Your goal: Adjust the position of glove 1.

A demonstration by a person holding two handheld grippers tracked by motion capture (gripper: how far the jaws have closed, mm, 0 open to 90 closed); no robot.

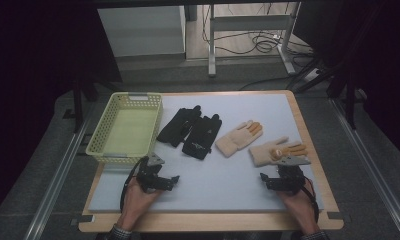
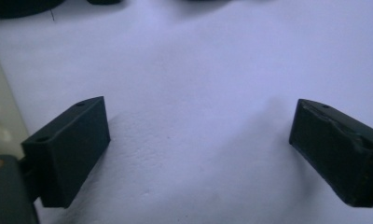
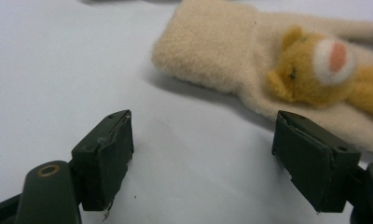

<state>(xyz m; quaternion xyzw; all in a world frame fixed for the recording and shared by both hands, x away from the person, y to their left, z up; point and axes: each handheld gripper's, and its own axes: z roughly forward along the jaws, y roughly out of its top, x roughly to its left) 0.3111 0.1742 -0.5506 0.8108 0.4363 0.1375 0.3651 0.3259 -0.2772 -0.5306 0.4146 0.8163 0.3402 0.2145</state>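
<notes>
The right gripper (image 1: 280, 176) sits low over the pale grey mat (image 1: 238, 185), held in the person's right hand (image 1: 300, 202) at the near right of the table. Its two black jaws stand wide apart, released, with bare mat between them and nothing gripped; the right gripper view (image 3: 201, 140) shows this clearly. Just ahead of that gripper, close to its right jaw but not touching it, lies a cream knitted glove (image 1: 275, 150) flat on the mat, with a small yellow-brown bear face (image 3: 315, 70) sewn on its back. Its cuff end (image 3: 208, 42) is the part nearest the jaws. Farther ahead and to the left of this gripper lies a second cream glove (image 1: 238, 137) with orange fingertips, apart from the first.

The left gripper (image 1: 160, 172) rests over the mat at the near left, held in the person's left hand (image 1: 138, 197). Its jaws are also spread wide and empty, with bare mat between them in the left gripper view (image 2: 198, 140). Just ahead and to the left of it stands a pale yellow-green plastic basket (image 1: 100, 147) with latticed walls; its near corner is close beside the gripper. Ahead and to the right of the left gripper lie two black gloves (image 1: 190, 130) side by side, touching each other, between the basket and the cream gloves.

The mat lies on a wooden-edged table (image 1: 308, 145).
</notes>
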